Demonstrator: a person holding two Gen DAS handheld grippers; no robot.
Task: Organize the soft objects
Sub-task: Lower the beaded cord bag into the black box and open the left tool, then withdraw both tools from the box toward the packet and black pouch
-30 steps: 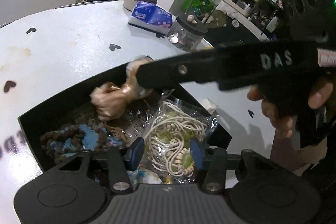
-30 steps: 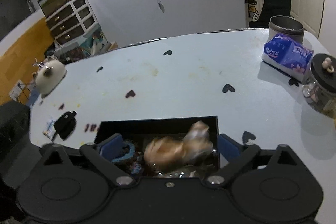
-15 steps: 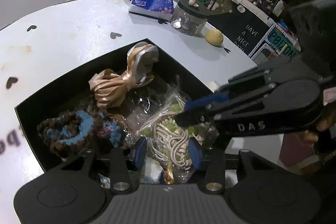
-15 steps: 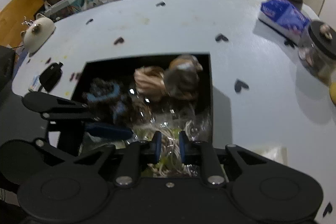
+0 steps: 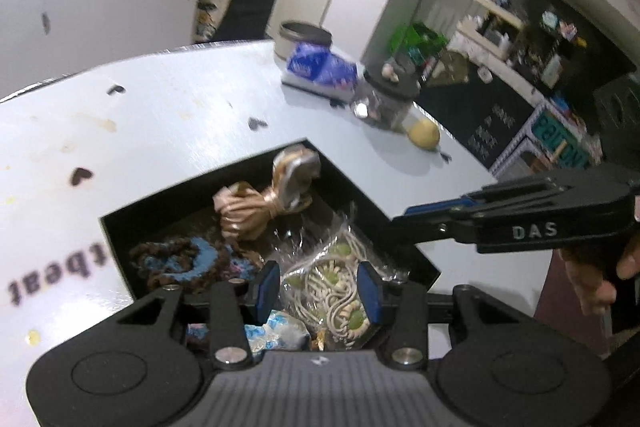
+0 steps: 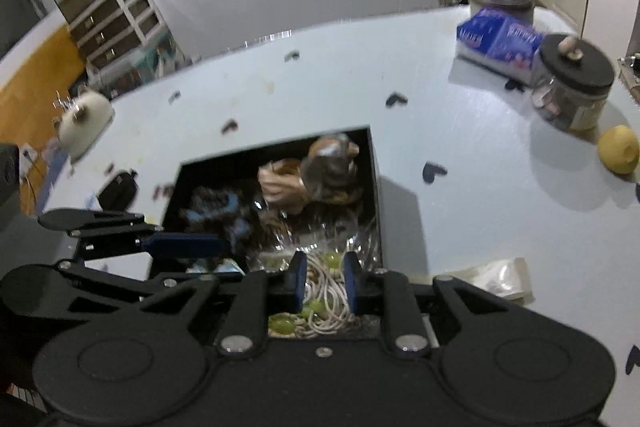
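A pale round table (image 6: pixel 320 75) dotted with dark hearts carries a black box (image 5: pixel 360 195); kitchen cupboards stand at one o'clock. Both tools tilt downward over it: the left gripper (image 5: pixel 316 285) slightly spread and empty, the right gripper (image 6: pixel 322 281) narrowed and empty, having just reopened a touch.

1. The left hand-held gripper (image 5: pixel 316 291) is matte black, with blue finger pads (image 5: pixel 267 286) and silver pivot screws (image 5: pixel 228 354).
2. The right hand-held gripper (image 6: pixel 322 283) is built alike; white letters "DAS" (image 5: pixel 534 231) mark its side.
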